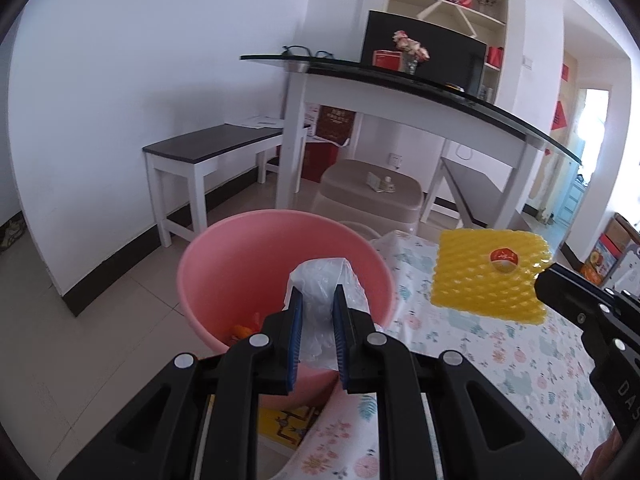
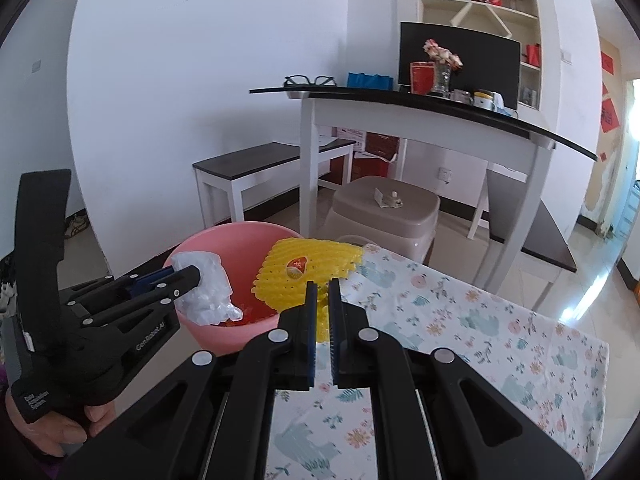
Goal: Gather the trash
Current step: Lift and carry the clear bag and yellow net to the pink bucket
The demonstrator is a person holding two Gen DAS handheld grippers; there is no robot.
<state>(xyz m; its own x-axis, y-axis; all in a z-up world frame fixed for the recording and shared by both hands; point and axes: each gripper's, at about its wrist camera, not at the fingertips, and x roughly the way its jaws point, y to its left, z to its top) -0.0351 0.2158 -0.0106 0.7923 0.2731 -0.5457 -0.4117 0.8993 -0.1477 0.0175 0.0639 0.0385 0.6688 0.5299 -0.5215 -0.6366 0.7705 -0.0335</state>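
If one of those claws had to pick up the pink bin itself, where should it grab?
Best guess: the pink bin's rim. The wall is thin and the mouth open, so a gripper coming down from above could straddle it, one finger inside and one outside. The near edge, beside the floral tablecloth, looks closest, but the left gripper and its clear plastic bag hang there.

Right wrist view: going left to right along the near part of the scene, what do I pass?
Left gripper pinching crumpled clear plastic bag → pink plastic bin → yellow foam fruit net held by right gripper → floral tablecloth.
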